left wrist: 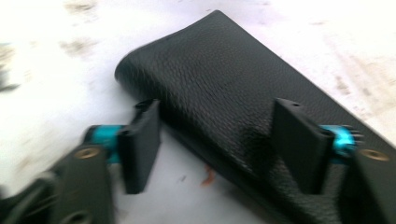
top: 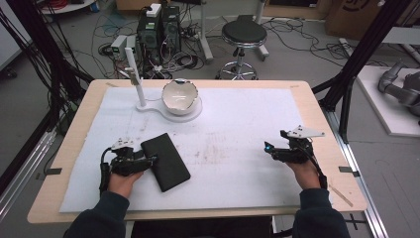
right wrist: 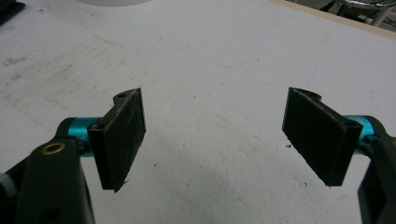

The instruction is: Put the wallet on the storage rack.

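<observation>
A flat black leather case [top: 166, 161] lies slantwise on the white mat [top: 237, 119], at the front left. My left gripper [top: 151, 159] sits at the case's left long edge, held by a hand. In the left gripper view its jaws stand apart around a corner of the case [left wrist: 219, 79], and the gripper [left wrist: 219, 140] is open, with no pad seen pressing on the leather. My right gripper [top: 270, 148] rests at the front right of the mat. Its wide-open jaws have nothing between them but bare mat [right wrist: 215, 135].
A white bowl [top: 180, 96] sits on a white round base at the back of the mat, with a thin white upright post [top: 134, 74] beside it on the left. Behind the table stand a black stool [top: 243, 34] and computer boxes [top: 158, 29] among floor cables.
</observation>
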A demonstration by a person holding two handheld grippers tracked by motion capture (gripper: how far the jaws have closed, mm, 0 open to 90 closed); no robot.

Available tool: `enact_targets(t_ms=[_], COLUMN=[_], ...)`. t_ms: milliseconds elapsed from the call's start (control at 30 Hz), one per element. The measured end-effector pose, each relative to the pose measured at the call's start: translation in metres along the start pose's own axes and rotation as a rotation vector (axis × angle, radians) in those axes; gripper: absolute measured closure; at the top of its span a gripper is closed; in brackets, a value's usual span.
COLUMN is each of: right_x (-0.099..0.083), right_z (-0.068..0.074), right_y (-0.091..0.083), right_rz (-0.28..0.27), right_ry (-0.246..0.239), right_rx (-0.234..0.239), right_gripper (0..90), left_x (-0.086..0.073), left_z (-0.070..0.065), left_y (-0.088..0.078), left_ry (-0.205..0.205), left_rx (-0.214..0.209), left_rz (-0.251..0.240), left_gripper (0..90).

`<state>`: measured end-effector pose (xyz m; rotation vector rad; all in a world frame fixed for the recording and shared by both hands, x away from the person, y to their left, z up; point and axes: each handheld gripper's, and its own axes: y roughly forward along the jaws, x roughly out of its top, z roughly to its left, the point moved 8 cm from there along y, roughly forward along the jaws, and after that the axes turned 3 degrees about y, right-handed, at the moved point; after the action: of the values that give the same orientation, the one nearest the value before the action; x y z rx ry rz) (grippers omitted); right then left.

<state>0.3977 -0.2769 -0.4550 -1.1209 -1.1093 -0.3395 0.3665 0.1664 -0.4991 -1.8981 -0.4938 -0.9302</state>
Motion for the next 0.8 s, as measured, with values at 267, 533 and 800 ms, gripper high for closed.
enact_targets(t_ms=[267, 533, 800], right_x=[0.001, 0.000, -0.002], right_z=[-0.002, -0.003, -0.004], right_y=[0.000, -0.002, -0.003], right_rz=[-0.002, -0.007, 0.000], right_ry=[-0.001, 0.004, 0.012], right_rx=[-0.004, -0.005, -0.009], right_gripper=[21.6, 21.5, 21.5], left_x=[0.019, 0.025, 0.002], left_z=[-0.015, -0.008, -0.015], left_y=[0.021, 0.027, 0.010], left_ry=[0.139, 0.050, 0.041], left_rx=[0.024, -0.031, -0.108], left_rz=[-0.024, -0.015, 0.023], left_gripper=[66.5, 60.6, 36.6])
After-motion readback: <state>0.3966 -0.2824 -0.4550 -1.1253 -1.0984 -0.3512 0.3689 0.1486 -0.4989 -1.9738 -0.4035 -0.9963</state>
